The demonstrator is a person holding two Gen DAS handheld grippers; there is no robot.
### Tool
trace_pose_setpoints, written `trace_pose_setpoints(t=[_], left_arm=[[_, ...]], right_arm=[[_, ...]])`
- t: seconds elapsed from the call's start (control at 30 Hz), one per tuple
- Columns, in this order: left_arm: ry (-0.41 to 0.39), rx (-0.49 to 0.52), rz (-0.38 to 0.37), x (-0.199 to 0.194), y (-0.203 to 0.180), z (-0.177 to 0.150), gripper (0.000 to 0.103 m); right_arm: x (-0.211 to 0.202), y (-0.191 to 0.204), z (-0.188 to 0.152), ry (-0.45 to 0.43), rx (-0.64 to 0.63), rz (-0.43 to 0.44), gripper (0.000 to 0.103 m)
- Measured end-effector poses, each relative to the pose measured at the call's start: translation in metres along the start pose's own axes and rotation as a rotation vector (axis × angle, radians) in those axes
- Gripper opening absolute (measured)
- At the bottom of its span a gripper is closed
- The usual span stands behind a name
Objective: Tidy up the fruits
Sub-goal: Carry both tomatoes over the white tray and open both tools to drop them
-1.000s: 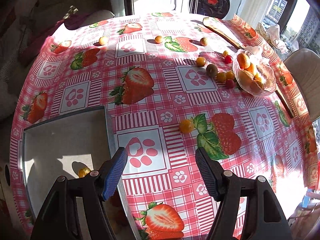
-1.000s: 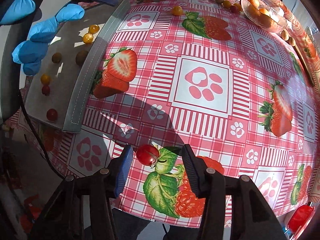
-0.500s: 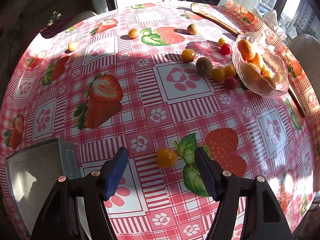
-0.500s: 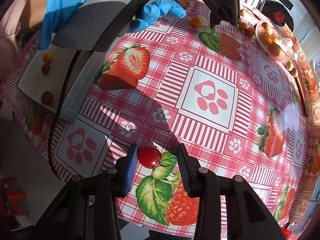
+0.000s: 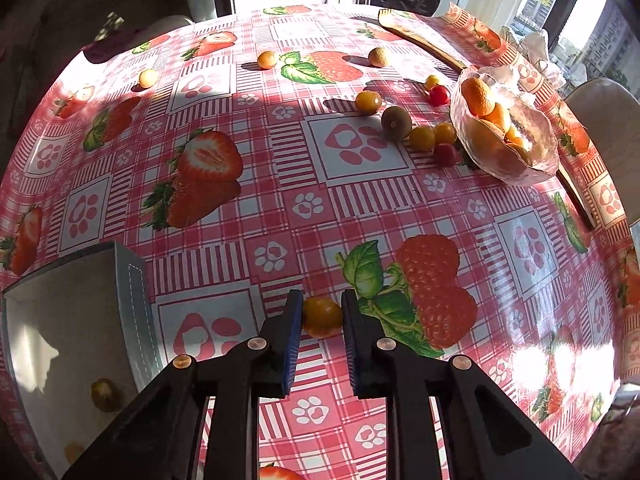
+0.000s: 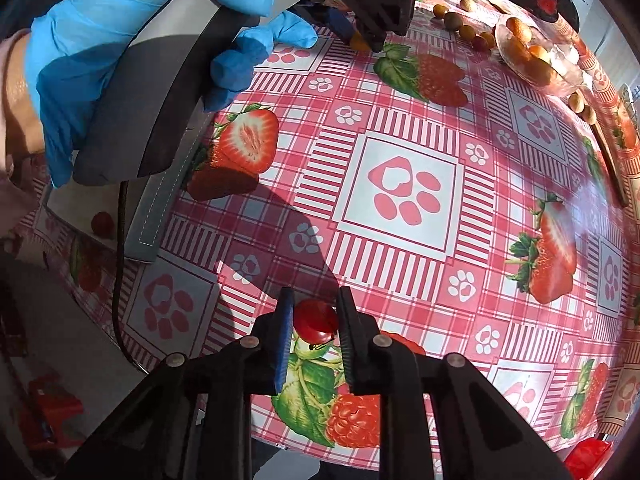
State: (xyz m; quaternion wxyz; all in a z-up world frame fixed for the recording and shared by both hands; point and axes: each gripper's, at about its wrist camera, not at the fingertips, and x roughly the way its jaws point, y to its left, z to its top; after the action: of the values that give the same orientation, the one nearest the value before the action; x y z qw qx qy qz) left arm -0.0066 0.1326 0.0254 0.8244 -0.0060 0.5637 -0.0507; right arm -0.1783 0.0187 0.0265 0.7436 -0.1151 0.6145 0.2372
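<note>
My left gripper (image 5: 320, 314) is shut on a small orange fruit (image 5: 322, 317) resting on the strawberry tablecloth. My right gripper (image 6: 315, 320) is shut on a red cherry tomato (image 6: 316, 321) near the table's front edge. A grey tray (image 5: 76, 344) at the left holds a green-brown fruit (image 5: 105, 395) and a small orange one (image 5: 74, 451). In the right wrist view the tray (image 6: 160, 208) holds a red fruit (image 6: 102, 223), and the left gripper (image 6: 360, 42) shows at the top in a blue-gloved hand (image 6: 120, 40).
A glass bowl (image 5: 536, 160) of oranges stands at the right. Several loose fruits lie beside it: a kiwi (image 5: 396, 118), yellow ones (image 5: 421, 138), red ones (image 5: 439, 95). More lie far back (image 5: 267, 59). A chair (image 5: 604, 116) stands at the right.
Both grippers have closed: the left moved forward over the orange fruit and shut on it, the right shut on the red tomato. The gloved hand moved across the right wrist view.
</note>
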Motion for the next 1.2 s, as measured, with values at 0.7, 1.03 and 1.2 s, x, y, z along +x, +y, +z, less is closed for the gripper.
trace_pose_setpoints(t=[0.7,1.03,1.2], left_arm=[[0.021,-0.152,-0.004,-0.118,0.011,-0.094,0.021],[0.024,-0.277,0.065,-0.173,0.021,-0.122,0.021],[0.012,-0.334,0.134,-0.198,0.024,-0.131,0.021]], right_arm=[[-0.057,-0.067,0.02,0.027,0.221,0.089,0.023],[-0.095,-0.051,0.047,0.029,0.095,0.112,0.023],[-0.109,-0.051,0.063,0.031,0.037,0.136,0.023]])
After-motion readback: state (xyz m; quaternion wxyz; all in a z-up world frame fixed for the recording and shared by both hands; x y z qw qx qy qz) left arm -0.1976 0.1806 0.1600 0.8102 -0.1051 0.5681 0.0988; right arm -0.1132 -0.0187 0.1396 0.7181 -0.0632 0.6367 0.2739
